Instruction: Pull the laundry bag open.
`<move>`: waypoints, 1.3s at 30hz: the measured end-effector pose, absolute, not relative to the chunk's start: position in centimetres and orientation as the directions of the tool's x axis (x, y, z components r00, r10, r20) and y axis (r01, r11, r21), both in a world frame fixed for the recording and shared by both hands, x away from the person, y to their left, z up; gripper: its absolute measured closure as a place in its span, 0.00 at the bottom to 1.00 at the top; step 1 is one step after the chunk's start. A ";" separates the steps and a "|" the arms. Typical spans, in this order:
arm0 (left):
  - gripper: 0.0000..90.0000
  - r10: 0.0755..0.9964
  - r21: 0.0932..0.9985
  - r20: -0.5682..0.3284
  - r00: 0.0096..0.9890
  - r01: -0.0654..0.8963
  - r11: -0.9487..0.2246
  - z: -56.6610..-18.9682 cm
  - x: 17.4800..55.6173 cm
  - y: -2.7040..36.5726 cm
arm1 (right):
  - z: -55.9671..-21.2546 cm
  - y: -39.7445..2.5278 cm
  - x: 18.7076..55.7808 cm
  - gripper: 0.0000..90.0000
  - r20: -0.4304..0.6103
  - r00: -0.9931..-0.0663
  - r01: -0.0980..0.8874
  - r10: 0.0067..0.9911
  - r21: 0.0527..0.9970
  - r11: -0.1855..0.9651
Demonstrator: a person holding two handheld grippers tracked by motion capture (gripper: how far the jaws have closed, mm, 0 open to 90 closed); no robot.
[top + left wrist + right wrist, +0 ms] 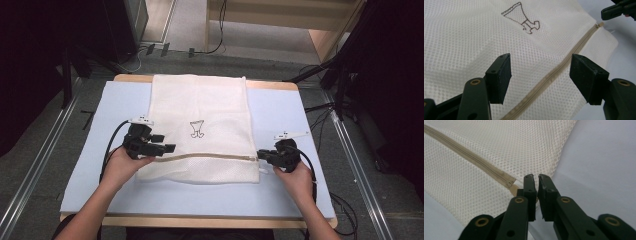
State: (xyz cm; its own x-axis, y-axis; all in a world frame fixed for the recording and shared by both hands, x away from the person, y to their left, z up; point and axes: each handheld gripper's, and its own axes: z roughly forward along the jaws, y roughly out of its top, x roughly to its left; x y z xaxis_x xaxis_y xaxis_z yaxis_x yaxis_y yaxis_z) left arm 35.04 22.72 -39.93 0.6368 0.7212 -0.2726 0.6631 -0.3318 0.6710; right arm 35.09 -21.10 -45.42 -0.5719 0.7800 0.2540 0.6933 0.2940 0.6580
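Mesh laundry bag (200, 127), white, limp and light, lies flat on the pale blue table cover (285, 110), bare cloth on both sides. From above, my left gripper (160, 146) sits at its left edge, my right gripper (263, 155) at the zipper's end.

Left gripper view: jaws spread wide, straddling the tan zipper (554, 73) (the firmest line to grip).

Right gripper view: jaws pressed nearly together beside the zipper pull (510, 185); whether they pinch it, I cannot tell.

White mesh bag (200, 125) flat on blue mat (285, 115), left gripper (167, 148) and right gripper (260, 154) at its zipper (210, 156).
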 end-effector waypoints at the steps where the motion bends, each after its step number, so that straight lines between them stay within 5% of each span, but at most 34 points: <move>1: 0.39 0.716 0.676 -0.279 0.639 0.661 -0.327 -39.9 35.2 22.4 | -45.5 -21.0 35.2 1.00 0.254 -0.568 0.698 0.783 0.653 0.294; 15: 0.40 0.662 0.676 -0.289 0.692 0.637 -0.370 -39.9 37.1 18.0 | -46.4 -20.2 35.6 1.00 0.286 -0.566 0.721 0.774 0.627 0.295; 26: 0.57 0.611 0.688 -0.270 0.744 0.593 -0.418 -40.6 36.7 16.8 | -46.6 -19.6 35.5 1.00 0.282 -0.564 0.721 0.776 0.626 0.297; 32: 0.49 0.623 0.680 -0.280 0.730 0.609 -0.408 -40.9 37.1 16.2 | -46.6 -19.2 35.4 1.00 0.279 -0.574 0.719 0.770 0.622 0.310; 39: 0.52 0.608 0.686 -0.287 0.741 0.602 -0.410 -41.1 37.1 15.6 | -46.5 -18.9 35.5 1.00 0.288 -0.572 0.719 0.768 0.627 0.301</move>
